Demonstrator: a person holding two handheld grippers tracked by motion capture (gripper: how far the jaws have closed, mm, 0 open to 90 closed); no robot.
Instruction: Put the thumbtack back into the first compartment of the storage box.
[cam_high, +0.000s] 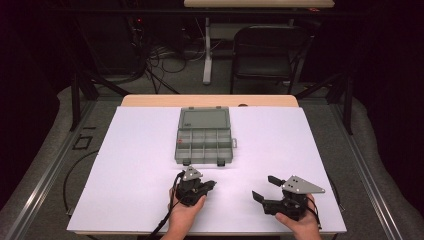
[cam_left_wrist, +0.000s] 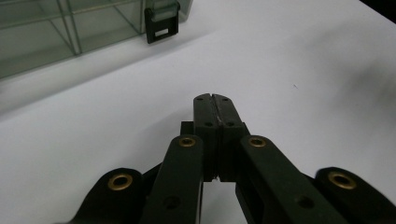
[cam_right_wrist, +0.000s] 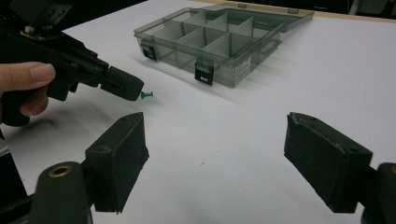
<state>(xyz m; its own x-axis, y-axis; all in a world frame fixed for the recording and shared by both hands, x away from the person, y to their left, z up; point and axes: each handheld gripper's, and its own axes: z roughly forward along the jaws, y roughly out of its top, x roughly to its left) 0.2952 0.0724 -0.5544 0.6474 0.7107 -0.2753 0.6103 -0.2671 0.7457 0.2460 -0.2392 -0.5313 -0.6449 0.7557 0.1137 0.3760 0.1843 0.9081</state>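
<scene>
Green pushpin (cam_right_wrist: 147, 95) seemingly pinched at left gripper (cam_right_wrist: 125, 84) jaws' tip

Translucent smoky plastic organizer box (cam_right_wrist: 215, 44), matt white table sheet (cam_high: 140, 165), matt black tongs pads (cam_right_wrist: 119, 156)

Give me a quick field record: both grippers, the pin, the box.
left gripper: jaws shut, green pushpin at their tip; whether it is gripped I cannot tell
right gripper: jaws open, nothing between them
organizer box: lid open, on the white table sheet, beyond both grippers
box latches: two black ones on the near wall, hanging loose
</scene>
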